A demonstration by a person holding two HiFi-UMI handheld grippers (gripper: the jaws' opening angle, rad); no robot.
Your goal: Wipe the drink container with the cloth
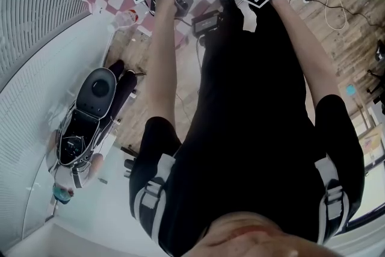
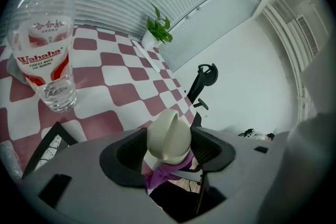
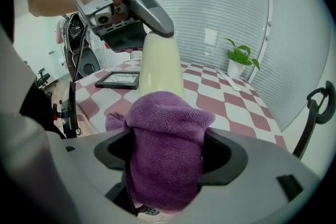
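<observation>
The left gripper (image 2: 168,150) is closed on the rounded end of a cream drink container (image 2: 168,134), which it holds in the air above the checked worktop (image 2: 121,94). The right gripper (image 3: 165,162) clamps a bunched purple cloth (image 3: 168,128). The cloth lies against the container's other end and hides it. In the head view both grippers sit at the top edge, partly cut off, and only a short stretch of container shows between them. A clear water bottle (image 2: 47,55) stands on the worktop, its top lost at the edge. A potted plant (image 2: 157,31) stands farther back.
</observation>
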